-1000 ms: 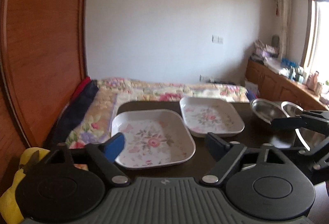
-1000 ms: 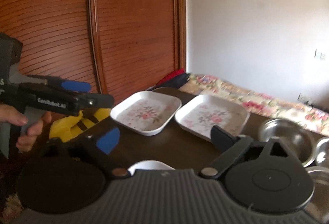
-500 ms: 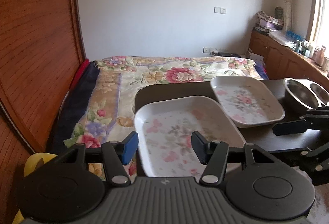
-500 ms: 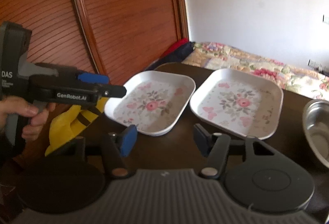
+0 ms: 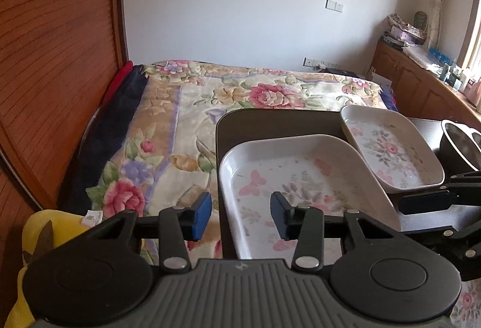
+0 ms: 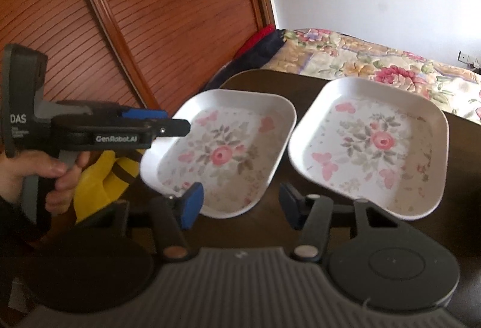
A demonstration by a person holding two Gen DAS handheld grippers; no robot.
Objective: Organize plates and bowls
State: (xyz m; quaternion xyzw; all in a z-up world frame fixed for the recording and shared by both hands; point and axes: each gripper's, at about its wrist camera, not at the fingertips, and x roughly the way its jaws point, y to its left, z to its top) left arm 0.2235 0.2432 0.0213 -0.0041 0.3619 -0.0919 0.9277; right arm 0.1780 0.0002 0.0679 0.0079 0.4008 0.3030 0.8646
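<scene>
Two white square plates with pink flower prints sit on a dark table [image 6: 270, 81]. The near-left plate [image 5: 300, 177] [image 6: 219, 150] lies at the table's left edge. The second plate [image 5: 390, 147] [image 6: 372, 144] lies beside it to the right. My left gripper [image 5: 240, 215] is open, its jaws straddling the left rim of the near plate without touching it. It also shows in the right wrist view [image 6: 168, 125], held by a hand. My right gripper [image 6: 240, 204] is open and empty, just in front of the near plate's front corner.
Steel bowls [image 5: 460, 144] stand at the table's right end. A bed with a floral blanket [image 5: 210, 105] lies beyond and left of the table. A wooden wardrobe [image 6: 120, 12] stands on the left. A yellow cloth [image 6: 99, 177] lies below the table's left edge.
Both grippers have moved closer to the near-left plate and tilted down. Both sets of jaws have narrowed from wide open but stay open.
</scene>
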